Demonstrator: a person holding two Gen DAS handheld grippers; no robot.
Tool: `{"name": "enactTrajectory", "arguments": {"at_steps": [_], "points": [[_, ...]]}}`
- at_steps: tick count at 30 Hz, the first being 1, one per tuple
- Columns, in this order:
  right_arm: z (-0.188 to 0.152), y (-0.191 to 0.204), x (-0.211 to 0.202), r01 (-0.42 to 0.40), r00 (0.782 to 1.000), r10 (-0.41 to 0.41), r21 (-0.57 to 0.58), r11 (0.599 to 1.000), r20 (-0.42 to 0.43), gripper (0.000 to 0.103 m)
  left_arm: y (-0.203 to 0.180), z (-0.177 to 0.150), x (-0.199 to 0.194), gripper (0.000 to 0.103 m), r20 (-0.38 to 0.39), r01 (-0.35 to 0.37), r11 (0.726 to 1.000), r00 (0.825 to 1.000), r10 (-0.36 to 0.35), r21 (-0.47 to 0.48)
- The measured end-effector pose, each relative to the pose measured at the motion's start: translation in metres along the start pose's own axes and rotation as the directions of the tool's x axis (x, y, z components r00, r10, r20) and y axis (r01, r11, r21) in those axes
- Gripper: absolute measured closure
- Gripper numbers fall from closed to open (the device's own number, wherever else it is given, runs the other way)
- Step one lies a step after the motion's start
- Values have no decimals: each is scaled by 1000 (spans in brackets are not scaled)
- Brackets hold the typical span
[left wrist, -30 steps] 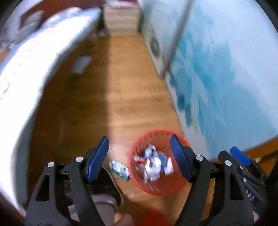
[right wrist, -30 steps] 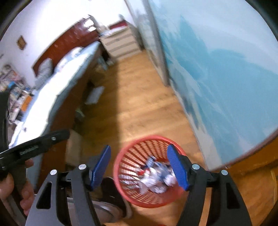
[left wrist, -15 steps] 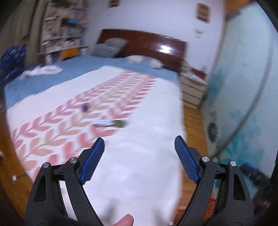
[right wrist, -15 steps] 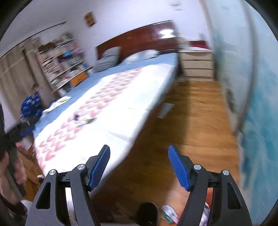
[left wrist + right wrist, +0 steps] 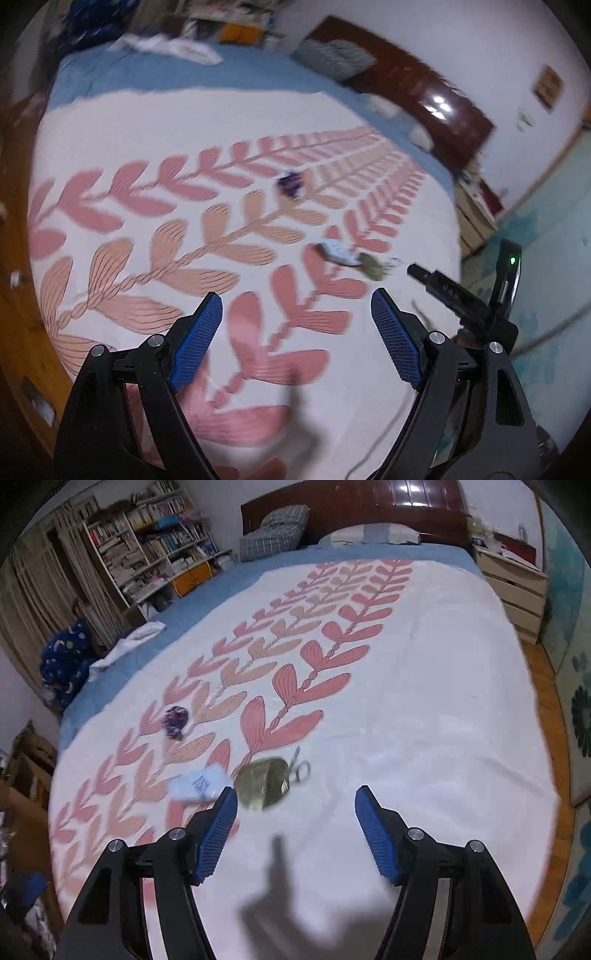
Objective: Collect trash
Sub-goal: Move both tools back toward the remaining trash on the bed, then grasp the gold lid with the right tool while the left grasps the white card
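Note:
Three small things lie on the bed's white cover with pink leaves. One is a crumpled purple wrapper. Another is a white and blue packet. Beside the packet lies an olive pouch with a key ring. My right gripper hovers just short of the pouch, its jaws closing a little with nothing between them. My left gripper hangs open and empty over the cover, nearer than the packet. The right gripper's black body shows at the right of the left wrist view.
A dark wooden headboard and pillows are at the far end. A full bookshelf stands at the left, a pale chest of drawers at the right. Wooden floor runs along the bed's right edge.
Both views swung from the red trash basket on the floor up and over the bed. The packet, pouch and purple wrapper now lie closer in front of both grippers.

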State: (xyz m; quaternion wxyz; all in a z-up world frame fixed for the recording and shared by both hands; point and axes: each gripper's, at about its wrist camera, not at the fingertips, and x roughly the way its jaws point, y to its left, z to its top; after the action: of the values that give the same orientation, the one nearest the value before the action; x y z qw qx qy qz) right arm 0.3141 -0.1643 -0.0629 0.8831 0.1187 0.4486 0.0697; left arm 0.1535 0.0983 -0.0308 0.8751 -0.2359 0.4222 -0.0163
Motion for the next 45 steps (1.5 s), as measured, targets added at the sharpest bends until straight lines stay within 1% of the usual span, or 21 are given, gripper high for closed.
{"name": "enactTrajectory", "arguments": {"at_steps": [3,4,5,7,8,10,12,14,16,18,20,24,25,28,31,32,33,35,36,41,45], "points": [[9,4,39,18,999,-17,21,1000,-40,41,10,-1,17,21,-60,8,999,998,-11,-48],[12,0,53,20,998,-17,47,999,-59,51,11,-1,21,21,-72,8,999,997,-11,-43],[15,-3,64,15,998,-10,65,998,-69,73,11,-1,23,21,-78,6,999,997,-8,-36],[17,-7,75,9,997,-2,96,995,-74,92,11,2,25,21,-83,3,1000,997,-5,-20],[15,-10,75,-28,997,36,120,992,-63,96,11,4,29,21,-85,-1,1000,996,0,-18],[12,-13,71,-64,997,70,123,990,-44,99,13,10,42,21,-87,7,1000,996,-9,-20],[6,-17,53,-88,996,88,128,988,3,100,17,15,57,21,-104,9,998,994,-15,-58],[-12,-29,16,-143,988,131,180,973,80,100,15,19,73,21,-103,27,997,994,-35,-73],[-36,-39,-17,-206,975,178,241,948,133,100,2,24,91,21,-110,35,999,993,-40,-41],[-65,-47,-44,-242,968,211,292,925,132,100,-15,29,111,21,-113,85,996,990,-87,-24],[-90,-52,-66,-283,959,257,333,899,120,100,-28,32,125,20,-124,89,996,988,-89,-7],[-118,-48,-92,-245,969,228,250,937,96,100,-48,33,158,18,-145,25,999,989,-18,45],[-122,-49,-93,-247,969,234,242,938,82,100,-47,33,166,18,-159,20,999,987,-15,31],[-128,-40,-98,-190,982,186,146,971,42,100,-47,40,178,18,-134,41,999,990,-43,-16],[-132,-27,-106,-180,983,178,52,982,39,100,-51,44,185,19,-136,48,999,990,-48,-6],[-133,-25,-107,-177,984,176,37,983,38,100,-53,44,186,30,-136,44,999,990,-43,5],[-134,-23,-110,-176,984,175,25,984,38,100,-56,42,187,58,-147,39,999,989,-35,24],[-135,-23,-114,-185,982,184,16,983,38,100,-61,39,191,91,-181,44,998,983,-35,45],[-134,-23,-115,-188,981,187,19,982,40,100,-64,35,190,97,-193,65,996,980,-53,56],[-140,-26,-129,-220,975,218,52,974,51,100,-78,22,161,100,-159,69,992,986,-52,107],[-153,-38,-151,-222,973,215,93,971,83,100,-98,4,101,101,-90,69,981,994,-54,179]]}}
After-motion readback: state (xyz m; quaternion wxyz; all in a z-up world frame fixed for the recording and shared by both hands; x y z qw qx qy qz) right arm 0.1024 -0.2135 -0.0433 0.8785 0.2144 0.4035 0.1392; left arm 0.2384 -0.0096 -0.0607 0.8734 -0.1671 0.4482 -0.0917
